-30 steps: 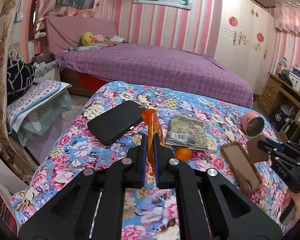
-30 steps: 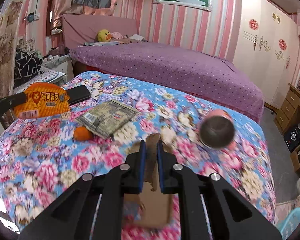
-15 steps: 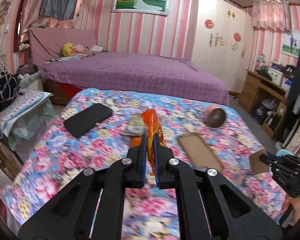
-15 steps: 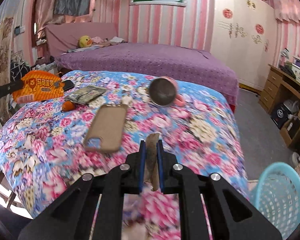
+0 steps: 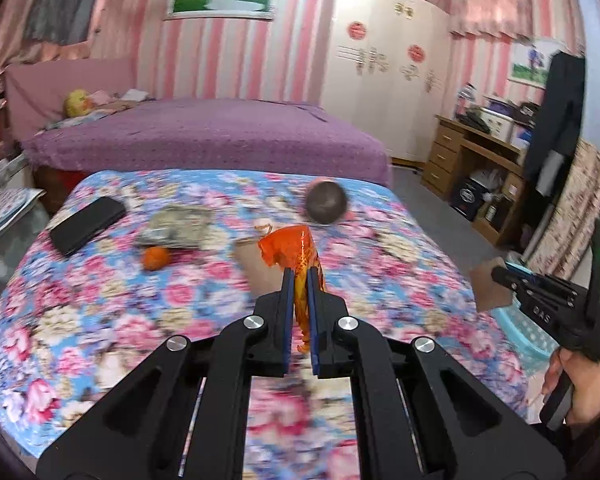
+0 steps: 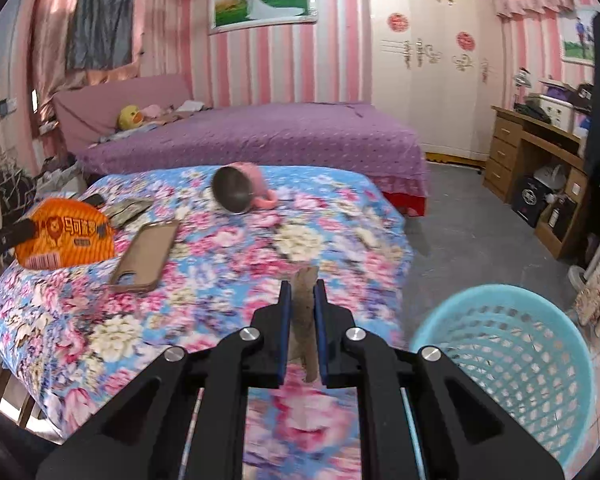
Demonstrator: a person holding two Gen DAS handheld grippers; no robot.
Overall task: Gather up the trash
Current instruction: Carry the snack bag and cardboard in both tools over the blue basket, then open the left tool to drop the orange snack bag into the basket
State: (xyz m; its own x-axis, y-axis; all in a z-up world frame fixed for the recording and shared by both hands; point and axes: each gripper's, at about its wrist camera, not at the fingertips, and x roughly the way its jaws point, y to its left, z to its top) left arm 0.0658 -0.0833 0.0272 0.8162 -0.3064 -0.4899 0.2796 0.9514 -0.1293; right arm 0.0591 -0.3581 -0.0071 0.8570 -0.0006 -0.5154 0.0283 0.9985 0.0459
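Observation:
My left gripper (image 5: 299,272) is shut on an orange snack bag (image 5: 290,246), held up over the floral tablecloth (image 5: 100,320). The right wrist view shows the same bag (image 6: 66,236) at the far left. My right gripper (image 6: 302,284) is shut on a torn piece of brown cardboard (image 6: 305,320), near the table's right edge. A light blue plastic basket (image 6: 512,344) stands on the floor just right of and below it. The left wrist view shows the right gripper (image 5: 499,275), in a person's hand, holding the cardboard (image 5: 490,290) above the basket (image 5: 518,322).
On the cloth lie a pink cup (image 6: 236,190) on its side, a brown phone case (image 6: 146,256), a black phone (image 5: 87,224), a silvery packet (image 5: 176,230) and a small orange fruit (image 5: 155,258). A purple bed stands behind, a wooden desk (image 6: 540,152) at right.
Both grippers have swung to the right with the bag and the cardboard still held. The blue basket has come further into the right wrist view, and the table items have slid leftward.

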